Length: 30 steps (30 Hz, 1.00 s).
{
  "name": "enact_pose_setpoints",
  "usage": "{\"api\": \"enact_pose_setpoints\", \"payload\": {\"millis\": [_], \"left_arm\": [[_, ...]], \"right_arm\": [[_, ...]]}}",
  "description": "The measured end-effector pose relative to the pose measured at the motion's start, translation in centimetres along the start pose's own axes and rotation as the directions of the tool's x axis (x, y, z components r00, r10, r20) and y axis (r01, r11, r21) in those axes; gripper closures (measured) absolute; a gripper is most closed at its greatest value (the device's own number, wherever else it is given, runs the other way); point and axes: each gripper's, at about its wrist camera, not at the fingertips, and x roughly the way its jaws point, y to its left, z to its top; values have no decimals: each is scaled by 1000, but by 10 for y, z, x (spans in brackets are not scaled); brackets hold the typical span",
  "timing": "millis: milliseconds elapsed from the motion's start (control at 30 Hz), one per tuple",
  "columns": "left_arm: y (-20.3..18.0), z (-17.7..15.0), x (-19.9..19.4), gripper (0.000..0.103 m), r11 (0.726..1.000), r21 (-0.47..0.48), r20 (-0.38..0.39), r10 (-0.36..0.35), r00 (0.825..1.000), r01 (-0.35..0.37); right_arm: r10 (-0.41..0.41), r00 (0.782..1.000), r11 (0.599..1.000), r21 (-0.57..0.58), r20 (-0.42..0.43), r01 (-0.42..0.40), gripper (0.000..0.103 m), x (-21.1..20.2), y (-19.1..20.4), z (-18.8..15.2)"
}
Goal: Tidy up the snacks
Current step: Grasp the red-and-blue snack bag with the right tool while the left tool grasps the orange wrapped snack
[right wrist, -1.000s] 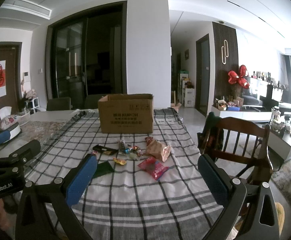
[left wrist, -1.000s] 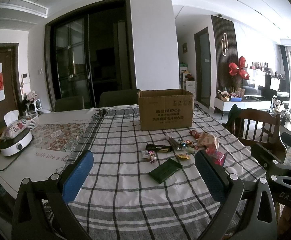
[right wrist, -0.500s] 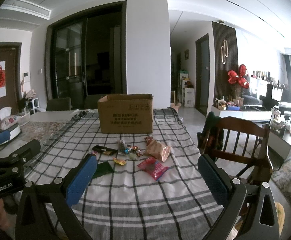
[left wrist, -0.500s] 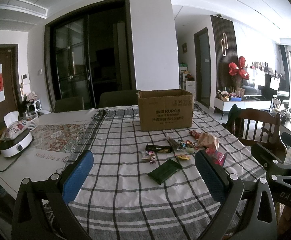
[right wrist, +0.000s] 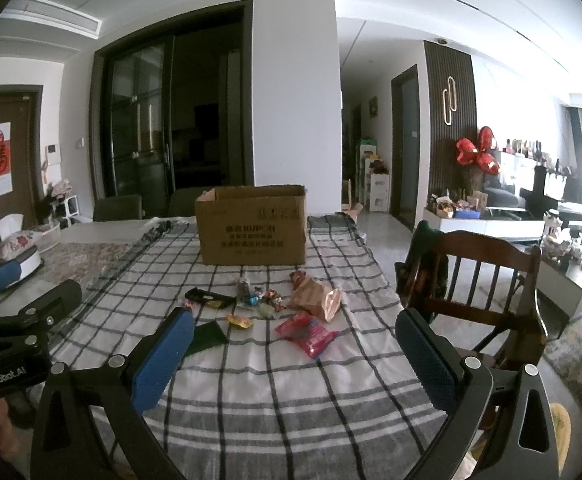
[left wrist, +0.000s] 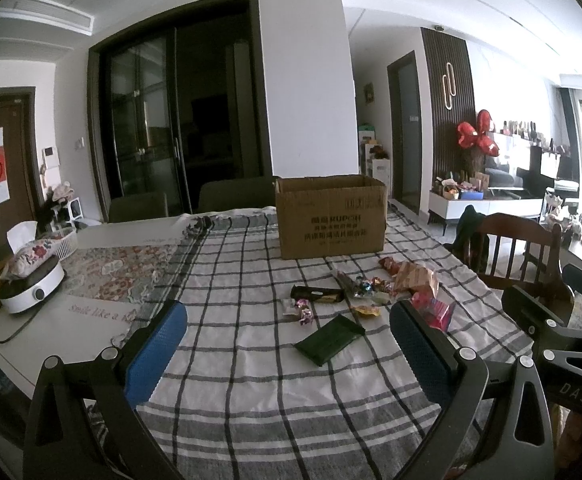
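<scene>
Both grippers hang above the near end of the table, jaws spread wide and holding nothing. The left gripper (left wrist: 287, 340) and the right gripper (right wrist: 295, 344) each carry stippled blue rubber pads on black, angular plastic frames.

A woven tablecloth (right wrist: 275, 384) in white with a dark check, turning grey toward the near edge, covers the table. On it, mid-table, lies a loose scatter of snacks: a flat, dark green rectangular packet (left wrist: 329, 339) nearest, a long black glossy bar (left wrist: 317, 294) beyond it, a crinkled pink-red pouch (right wrist: 307, 334) to the right, a crumpled tan foil bag (right wrist: 315, 296), and a cluster of small twisted sweets (right wrist: 265, 298) whose wrappers are too small to read clearly. An open corrugated cardboard box (left wrist: 331, 216), square-sided with printed lettering, stands upright just beyond the snacks. A dark wooden spindle-back chair (right wrist: 487, 280) stands at the right.
</scene>
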Motion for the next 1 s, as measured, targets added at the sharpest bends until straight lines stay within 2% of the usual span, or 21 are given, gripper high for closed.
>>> {"api": "enact_pose_setpoints", "payload": {"millis": [267,567,733,1000], "left_arm": [[-3,3,5,0,999,29,-20,-14,1000,15],[-26,6,48,2,989,119,-41,-83,996,88],[-37,9,76,12,981,142,-81,-120,989,131],[-56,3,122,32,968,141,-184,-182,966,209]], "right_arm": [[11,1000,1000,6,-25,-11,1,7,-1,-3],[7,998,1000,-1,-62,-7,1,44,-12,0],[6,995,1000,-15,-99,-7,1,73,-18,2],[65,979,996,-42,-195,-74,4,120,-23,-2]]}}
